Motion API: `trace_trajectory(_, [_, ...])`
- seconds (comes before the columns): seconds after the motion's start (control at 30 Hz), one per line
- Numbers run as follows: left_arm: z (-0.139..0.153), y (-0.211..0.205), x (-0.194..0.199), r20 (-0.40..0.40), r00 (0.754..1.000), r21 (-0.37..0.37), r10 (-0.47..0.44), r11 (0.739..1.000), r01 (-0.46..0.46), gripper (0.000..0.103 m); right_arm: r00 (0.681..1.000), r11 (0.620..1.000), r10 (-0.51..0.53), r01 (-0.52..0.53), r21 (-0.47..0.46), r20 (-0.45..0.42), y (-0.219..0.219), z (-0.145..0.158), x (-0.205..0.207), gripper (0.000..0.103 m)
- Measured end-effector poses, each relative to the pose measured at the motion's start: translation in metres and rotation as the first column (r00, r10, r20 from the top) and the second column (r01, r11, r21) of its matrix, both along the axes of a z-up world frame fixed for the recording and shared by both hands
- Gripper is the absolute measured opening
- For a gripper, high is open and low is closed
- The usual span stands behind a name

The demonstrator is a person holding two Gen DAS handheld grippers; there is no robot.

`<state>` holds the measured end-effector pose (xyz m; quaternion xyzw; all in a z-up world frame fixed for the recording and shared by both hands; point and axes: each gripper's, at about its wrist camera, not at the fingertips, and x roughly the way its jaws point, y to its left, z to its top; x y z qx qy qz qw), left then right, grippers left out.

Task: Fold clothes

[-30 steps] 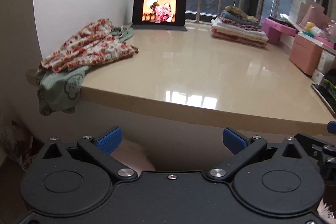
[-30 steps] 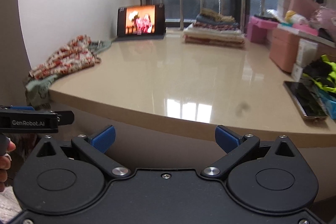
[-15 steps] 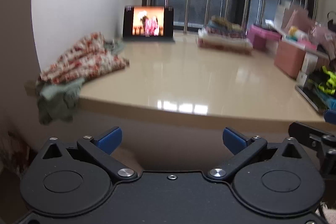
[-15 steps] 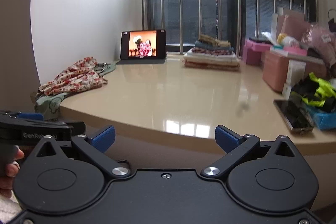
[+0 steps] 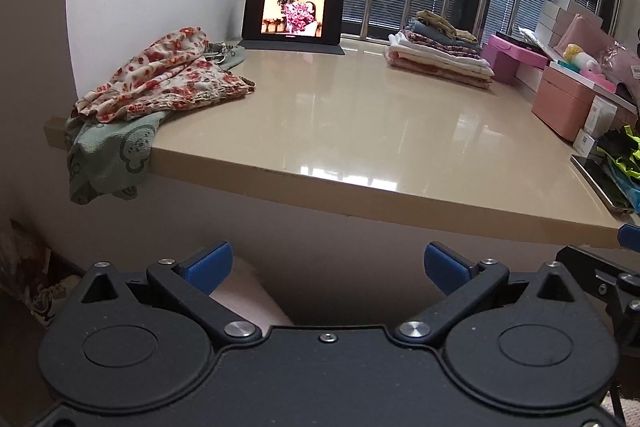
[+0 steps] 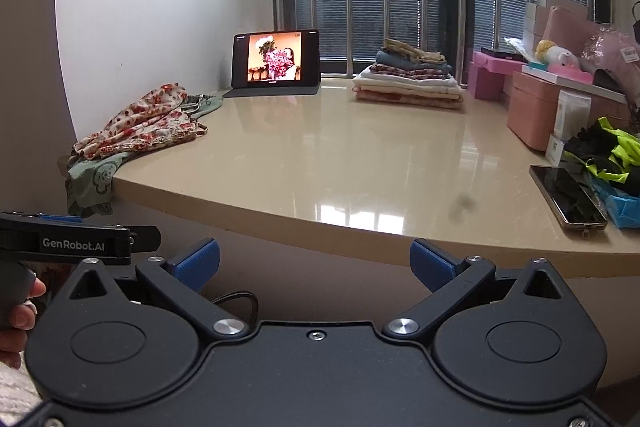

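From your left wrist camera, a glossy beige table runs back to a barred window, with a white wall on the left. A floral garment lies crumpled at the table's left edge, on top of a green printed cloth that hangs over the corner. A tablet with a lit screen stands at the back, and a stack of folded clothes sits to its right, beside pink boxes. Your left gripper is below the table's front edge, blue pads wide apart, holding nothing.

From your right wrist camera, the same table fills the middle. The floral garment sits far left, the folded stack at the back. A phone lies at the right edge, next to what looks like black and neon-yellow fabric. Your right gripper is spread wide and empty, short of the table. Your left hand shows at the lower left.
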<state>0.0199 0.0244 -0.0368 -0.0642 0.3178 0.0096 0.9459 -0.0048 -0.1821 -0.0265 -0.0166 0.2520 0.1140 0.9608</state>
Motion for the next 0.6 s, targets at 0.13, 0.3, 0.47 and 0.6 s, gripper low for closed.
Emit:
trace_trajectory(0.13, [-0.004, 0.004, 0.002, -0.011, 1.0, -0.012, 0.007, 1.0, -0.007, 0.103, 1.0, 1.0, 0.012, -0.012, -0.015, -0.007, 0.006, -0.002, 0.004, 0.102])
trace_trajectory(0.3, [-0.007, 0.011, 0.003, -0.01, 1.0, -0.013, 0.029, 1.0, -0.029, 0.103, 0.999, 0.998, 0.042, -0.042, -0.036, -0.008, 0.017, -0.004, 0.012, 0.102])
trace_trajectory(0.47, [-0.01, 0.02, 0.005, -0.002, 0.998, -0.005, 0.055, 0.998, -0.055, 0.103, 0.996, 0.995, 0.088, -0.087, -0.056, 0.001, 0.032, -0.004, 0.022, 0.102])
trace_trajectory(0.6, [-0.011, 0.029, 0.009, 0.024, 0.996, 0.019, 0.091, 0.996, -0.092, 0.103, 0.992, 0.989, 0.128, -0.127, -0.078, 0.007, 0.045, -0.004, 0.032, 0.102])
